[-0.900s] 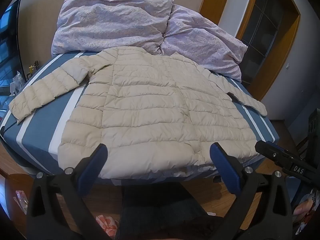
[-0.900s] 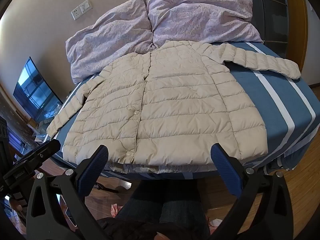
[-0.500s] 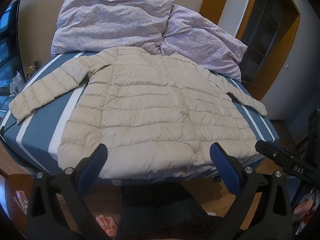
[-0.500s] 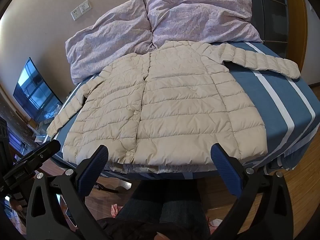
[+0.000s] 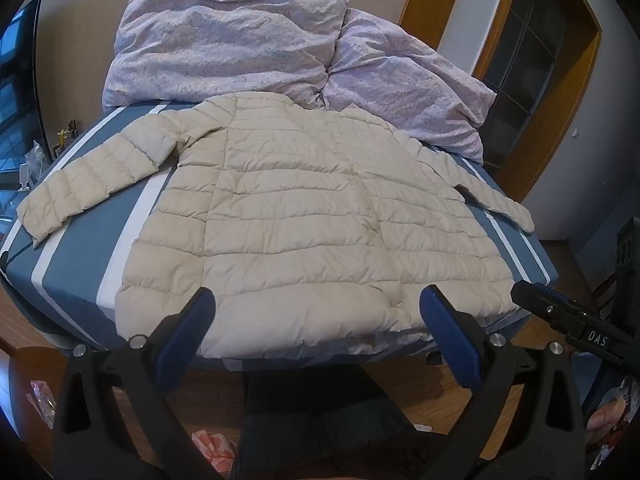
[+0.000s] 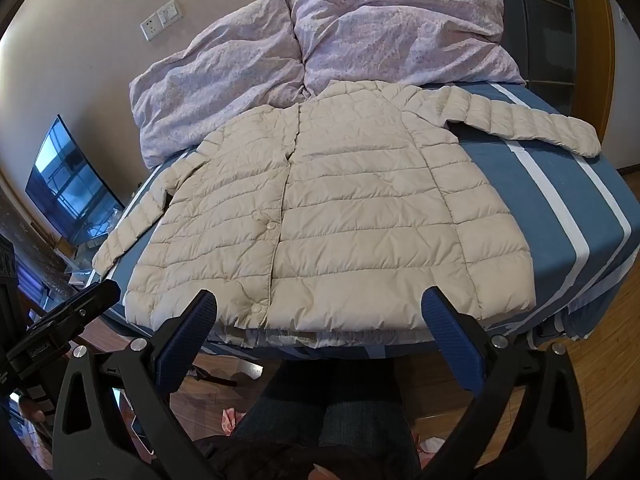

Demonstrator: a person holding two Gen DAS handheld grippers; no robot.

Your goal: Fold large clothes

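Blue-and-white striped bed sheet (image 5: 80, 256) carries two lilac floral pillows (image 5: 224, 44) and one cream quilted puffer jacket (image 5: 304, 216), lying flat, both sleeves spread. Left gripper (image 5: 316, 330) and right gripper (image 6: 318, 330) hover at its hem, fingers wide, holding nothing. Nothing has shifted since before.

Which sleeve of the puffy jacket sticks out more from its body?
The sleeve on the right in the right wrist view: it stretches out across the blue sheet. The other sleeve hangs close beside the jacket.
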